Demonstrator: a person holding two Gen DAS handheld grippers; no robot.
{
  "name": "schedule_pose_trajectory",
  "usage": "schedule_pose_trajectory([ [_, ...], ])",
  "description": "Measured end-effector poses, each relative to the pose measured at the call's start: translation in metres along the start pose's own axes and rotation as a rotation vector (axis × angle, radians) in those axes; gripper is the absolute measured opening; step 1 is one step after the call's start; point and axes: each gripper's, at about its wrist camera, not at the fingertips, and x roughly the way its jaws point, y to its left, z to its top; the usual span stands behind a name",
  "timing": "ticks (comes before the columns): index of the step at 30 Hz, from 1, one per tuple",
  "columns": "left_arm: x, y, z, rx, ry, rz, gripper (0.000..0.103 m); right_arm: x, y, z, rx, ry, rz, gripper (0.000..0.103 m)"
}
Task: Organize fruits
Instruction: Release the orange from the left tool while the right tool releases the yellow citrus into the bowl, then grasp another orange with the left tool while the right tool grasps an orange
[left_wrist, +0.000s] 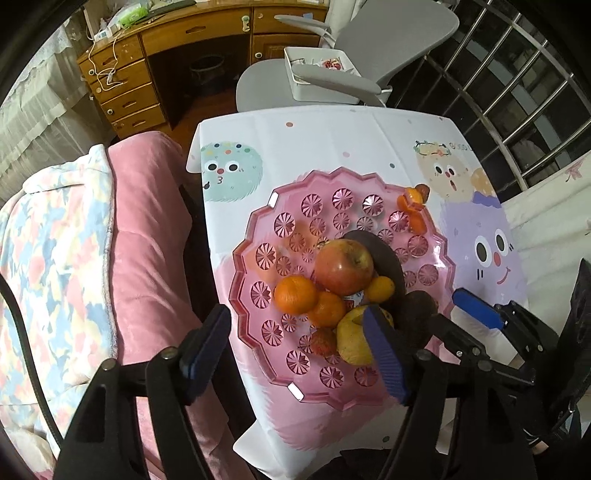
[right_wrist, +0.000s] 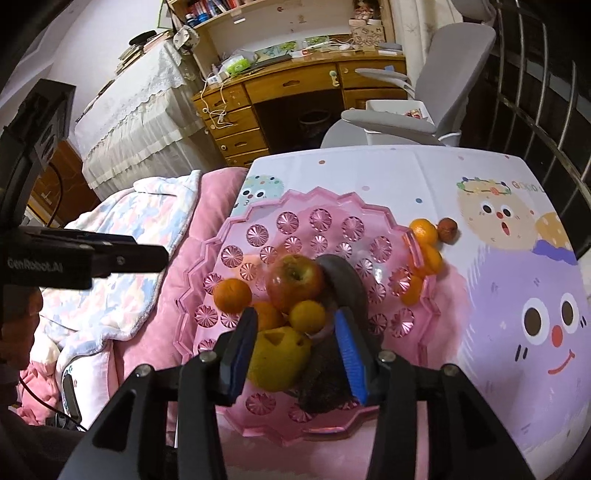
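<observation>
A pink scalloped plastic tray (left_wrist: 258, 266) (right_wrist: 236, 229) sits on the cartoon tablecloth (left_wrist: 332, 140) and holds a red apple (left_wrist: 343, 266) (right_wrist: 293, 282), oranges (left_wrist: 295, 293) (right_wrist: 232, 293), a small yellow citrus (left_wrist: 380, 288) (right_wrist: 306, 315), a yellow fruit (left_wrist: 351, 338) (right_wrist: 277, 360) and dark fruits (left_wrist: 417, 314) (right_wrist: 325, 387). Outside the tray's far right rim lie small oranges (right_wrist: 423, 230) and a reddish-brown fruit (right_wrist: 447, 229). My left gripper (left_wrist: 295, 349) is open over the tray's near left edge. My right gripper (right_wrist: 295, 354) is open, its fingers on either side of the yellow fruit and apart from it.
A pink quilt and a pastel blanket (left_wrist: 55, 240) lie left of the table. A grey office chair (left_wrist: 369, 66) holding a white box stands behind it, beside a wooden desk (left_wrist: 147, 66). Metal window bars (left_wrist: 517, 92) run along the right.
</observation>
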Motion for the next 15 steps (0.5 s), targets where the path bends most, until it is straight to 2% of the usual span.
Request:
schedule_pose_trajectory([
  [5, -0.006, -0.01, 0.003, 0.016, -0.008, -0.014, 0.079, -0.005, -0.01, -0.007, 0.039, 0.023, -0.016, 0.044],
  [15, -0.014, -0.047, 0.022, 0.067, -0.032, -0.04, 0.08, -0.016, -0.048, -0.017, 0.163, 0.071, -0.038, 0.046],
])
